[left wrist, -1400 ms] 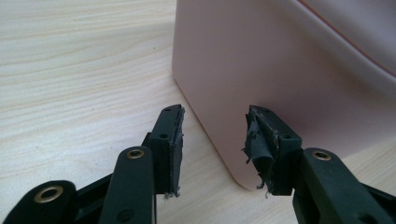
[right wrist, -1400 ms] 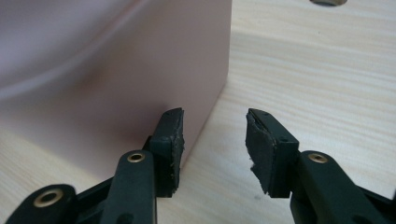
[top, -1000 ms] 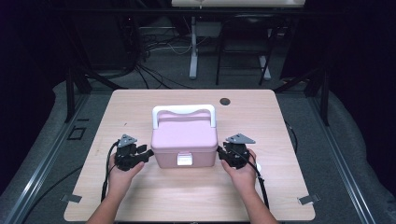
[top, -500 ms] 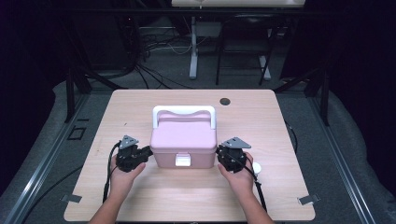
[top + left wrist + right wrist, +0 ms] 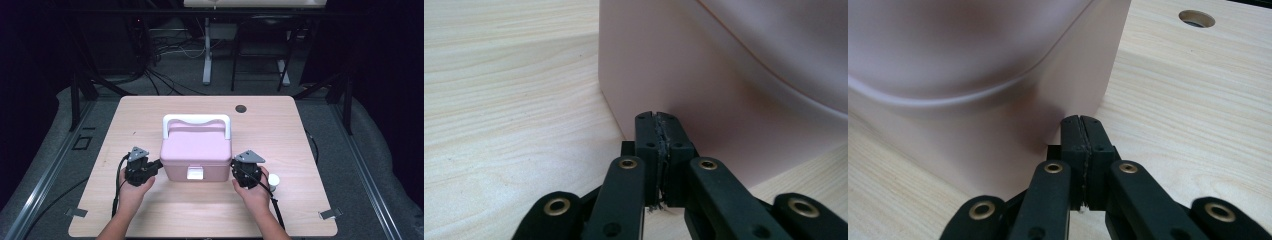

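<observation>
A pink plastic box with a white handle and a white front latch stands in the middle of the table. My left gripper lies at the box's left side. Its jaws have just been closing and now meet with nothing between them, tips right at the pink wall. On the box's right side my right gripper has likewise just closed empty. Its tips sit close to the box's corner.
The light wooden table has a round cable hole at the back right, which the right gripper view shows too. A small white round object lies just right of my right hand. Dark floor, cables and stands surround the table.
The right hand has shifted slightly toward the near edge, and the small white object now shows beside it. The left hand has kept still.
</observation>
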